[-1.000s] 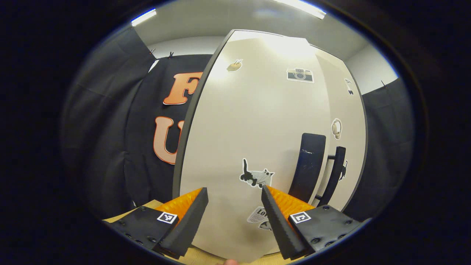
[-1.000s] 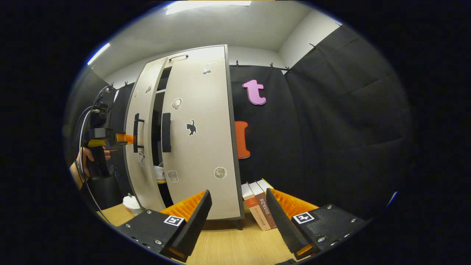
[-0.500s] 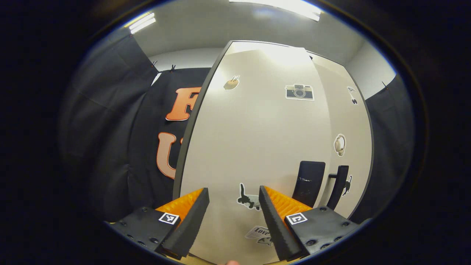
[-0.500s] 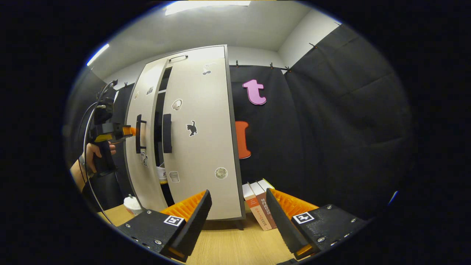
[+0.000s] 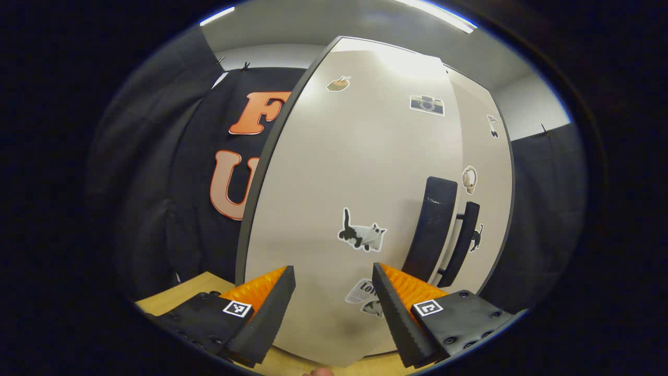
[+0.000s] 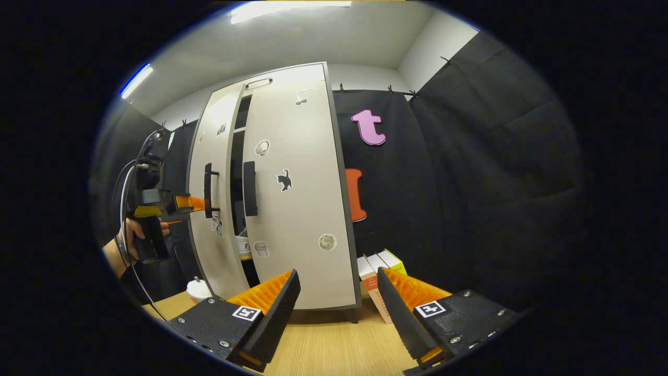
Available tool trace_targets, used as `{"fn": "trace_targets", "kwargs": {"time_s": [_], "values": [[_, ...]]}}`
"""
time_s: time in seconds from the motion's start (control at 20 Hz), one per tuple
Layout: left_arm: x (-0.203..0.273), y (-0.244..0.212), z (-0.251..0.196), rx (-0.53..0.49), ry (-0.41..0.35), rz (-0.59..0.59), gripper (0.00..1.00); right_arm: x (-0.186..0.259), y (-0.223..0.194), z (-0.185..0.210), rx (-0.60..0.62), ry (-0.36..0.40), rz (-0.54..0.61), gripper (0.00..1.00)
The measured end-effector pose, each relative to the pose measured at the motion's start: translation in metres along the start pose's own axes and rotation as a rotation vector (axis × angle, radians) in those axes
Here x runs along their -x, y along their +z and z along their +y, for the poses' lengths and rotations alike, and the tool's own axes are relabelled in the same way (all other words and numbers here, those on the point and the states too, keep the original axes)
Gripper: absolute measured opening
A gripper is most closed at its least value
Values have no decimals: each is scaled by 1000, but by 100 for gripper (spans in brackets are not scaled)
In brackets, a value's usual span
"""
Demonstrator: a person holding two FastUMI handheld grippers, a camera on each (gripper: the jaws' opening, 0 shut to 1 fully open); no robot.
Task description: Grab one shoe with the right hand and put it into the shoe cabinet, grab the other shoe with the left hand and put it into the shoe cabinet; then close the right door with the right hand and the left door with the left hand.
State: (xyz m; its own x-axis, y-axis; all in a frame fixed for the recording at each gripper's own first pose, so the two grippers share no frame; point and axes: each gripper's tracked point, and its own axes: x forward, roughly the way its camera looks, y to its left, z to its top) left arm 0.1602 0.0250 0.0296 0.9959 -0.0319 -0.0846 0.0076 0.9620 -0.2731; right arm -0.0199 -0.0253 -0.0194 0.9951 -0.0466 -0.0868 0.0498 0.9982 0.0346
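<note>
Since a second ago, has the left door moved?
Yes. In the right gripper view the left door has swung nearer the right door; the dark gap between them is narrower.

Two pale beige flat cabinet doors (image 6: 300, 198) stand ahead of the right gripper's tongs, each with one black bar handle (image 6: 250, 180), two in all. Three upright books (image 6: 377, 277) lean just beyond its right tong. One white shoe (image 6: 242, 245) shows between the doors.
</note>
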Motion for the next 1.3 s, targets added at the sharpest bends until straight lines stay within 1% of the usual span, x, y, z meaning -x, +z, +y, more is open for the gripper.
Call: {"fn": "trace_targets", "kwargs": {"time_s": [0.05, 0.2, 0.3, 0.35, 0.45, 0.5, 0.55, 0.6, 0.65, 0.8, 0.9, 1.05, 1.15, 1.2, 1.25, 1.3], "values": [[14, -4, 8, -10, 16, -9, 97, 1, 0, 3, 7, 8, 2, 92], [57, -10, 19, -115, 48, -37, 96, 4, 1, 7, 26, 39, 15, 92], [87, -14, 15, -170, 44, -50, 96, 6, 1, 16, 33, 61, 14, 92], [100, -17, 11, -192, 40, -54, 99, 7, 2, 21, 39, 70, 8, 92], [126, -25, 2, -202, 33, -56, 94, 10, 4, 34, 45, 96, -1, 92], [137, -31, -5, -190, 24, -56, 94, 11, 4, 40, 49, 106, -5, 92], [146, -36, -10, -183, 18, -56, 96, 12, 2, 45, 55, 116, -6, 92], [154, -41, -15, -189, 14, -56, 96, 13, 1, 50, 59, 124, -8, 92], [160, -45, -19, -205, 12, -60, 96, 9, -3, 63, 63, 130, -10, 92], [177, -57, -33, -231, -11, -77, 96, 16, -7, 70, 64, 137, -15, 92], [183, -67, -40, -222, -24, -61, 96, 19, -10, 71, 54, 135, -17, 92], [187, -76, -39, -196, -21, -40, 96, 23, -10, 68, 48, 122, -24, 92], [186, -75, -35, -213, -7, -46, 96, 23, -8, 67, 48, 119, -31, 92], [185, -75, -33, -222, -3, -49, 99, 23, -7, 66, 48, 118, -33, 92], [185, -74, -33, -219, -7, -51, 96, 25, -6, 65, 47, 116, -36, 92], [184, -73, -32, -211, -6, -52, 96, 25, -5, 65, 43, 114, -39, 92]]}}
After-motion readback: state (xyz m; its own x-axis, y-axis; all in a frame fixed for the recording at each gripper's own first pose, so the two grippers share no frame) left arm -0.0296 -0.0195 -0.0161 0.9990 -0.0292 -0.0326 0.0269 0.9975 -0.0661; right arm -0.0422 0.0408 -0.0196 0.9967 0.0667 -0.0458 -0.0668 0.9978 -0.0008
